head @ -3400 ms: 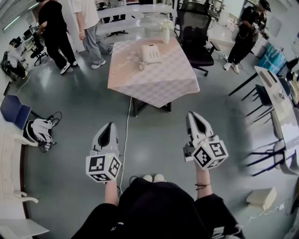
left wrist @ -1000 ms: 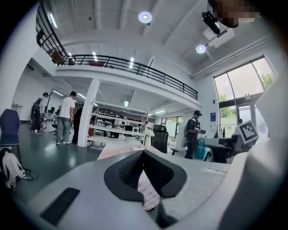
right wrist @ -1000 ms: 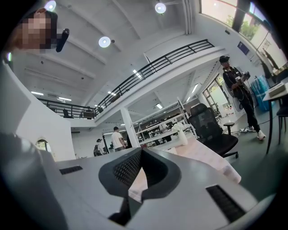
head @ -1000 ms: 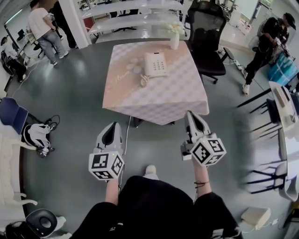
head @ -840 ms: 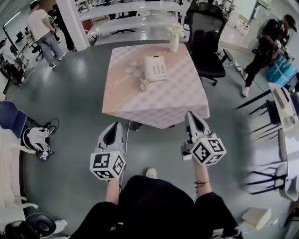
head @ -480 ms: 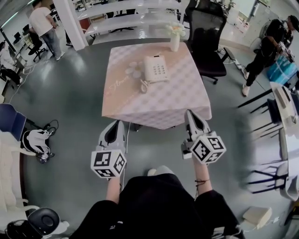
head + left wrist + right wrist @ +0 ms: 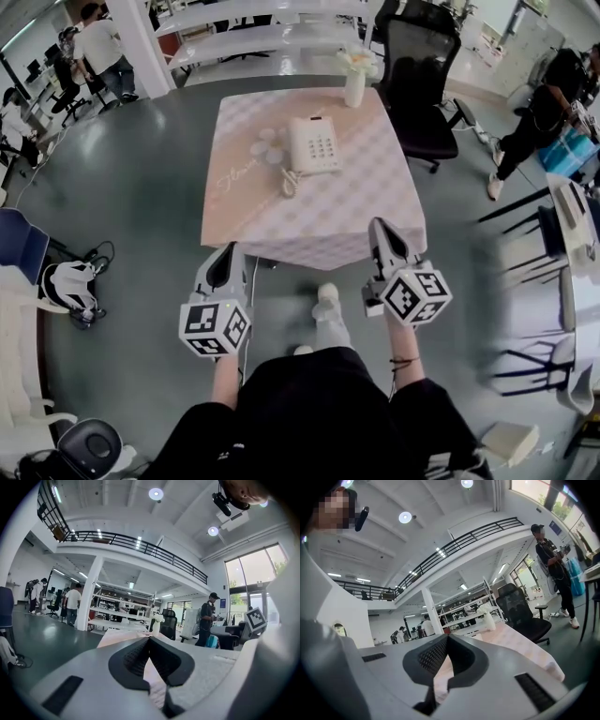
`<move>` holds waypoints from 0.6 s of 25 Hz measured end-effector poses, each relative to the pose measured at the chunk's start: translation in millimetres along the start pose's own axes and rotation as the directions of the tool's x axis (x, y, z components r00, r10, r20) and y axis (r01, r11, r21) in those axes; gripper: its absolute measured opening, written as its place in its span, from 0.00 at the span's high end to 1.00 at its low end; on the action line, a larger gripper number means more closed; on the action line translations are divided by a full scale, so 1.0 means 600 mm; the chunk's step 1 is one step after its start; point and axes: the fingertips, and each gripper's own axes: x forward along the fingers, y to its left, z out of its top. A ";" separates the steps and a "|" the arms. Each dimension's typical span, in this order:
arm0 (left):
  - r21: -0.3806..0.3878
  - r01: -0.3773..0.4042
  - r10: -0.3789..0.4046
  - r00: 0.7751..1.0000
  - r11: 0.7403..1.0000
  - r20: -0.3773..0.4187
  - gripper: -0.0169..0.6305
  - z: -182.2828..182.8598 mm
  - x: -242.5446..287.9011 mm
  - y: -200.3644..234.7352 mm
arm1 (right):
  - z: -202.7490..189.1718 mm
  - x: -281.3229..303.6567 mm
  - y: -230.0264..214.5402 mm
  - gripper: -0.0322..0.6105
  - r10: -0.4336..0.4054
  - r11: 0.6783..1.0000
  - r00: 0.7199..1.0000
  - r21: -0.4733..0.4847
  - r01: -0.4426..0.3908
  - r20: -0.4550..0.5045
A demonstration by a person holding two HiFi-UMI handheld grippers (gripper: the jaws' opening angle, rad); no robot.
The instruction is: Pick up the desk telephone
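Telephone first, from the head view: the desk telephone [image 7: 314, 145] was a white set with a grid of dark keys on its right part and the handset lying along its left. A coiled cord [image 7: 289, 182] trailed off its near-left corner. It sat flat around the middle of the tabletop [image 7: 356, 211], which wore a pale pink checked cloth. A white vase [image 7: 354, 82] of flowers stood at the far edge and a black office chair [image 7: 420, 66] beyond it. The left gripper [image 7: 230, 249] and right gripper [image 7: 379, 227] were held out by the near edge, well apart from the telephone.

In the left gripper view, the fingers [image 7: 93, 667] were closed tip to tip with nothing held between them. The cloth-covered tabletop stretched ahead with the vase at its far end; the telephone could not be made out.

In the right gripper view, the fingers [image 7: 497, 667] were likewise pressed together and empty. They pointed along the tabletop toward the vase and the chair.
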 end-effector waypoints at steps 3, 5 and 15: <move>-0.010 -0.008 0.007 1.000 1.000 -0.003 0.98 0.000 0.031 0.004 | 0.005 0.034 -0.018 0.96 0.007 1.000 1.000 0.002 -0.007 -0.008; -0.017 -0.010 0.010 1.000 1.000 -0.009 0.98 -0.001 0.053 0.006 | 0.008 0.058 -0.028 0.96 0.017 1.000 1.000 0.002 -0.017 -0.019; -0.053 -0.042 0.040 0.998 0.998 -0.040 0.98 -0.003 0.179 0.012 | 0.023 0.179 -0.087 0.96 0.067 0.998 0.995 -0.009 -0.068 -0.078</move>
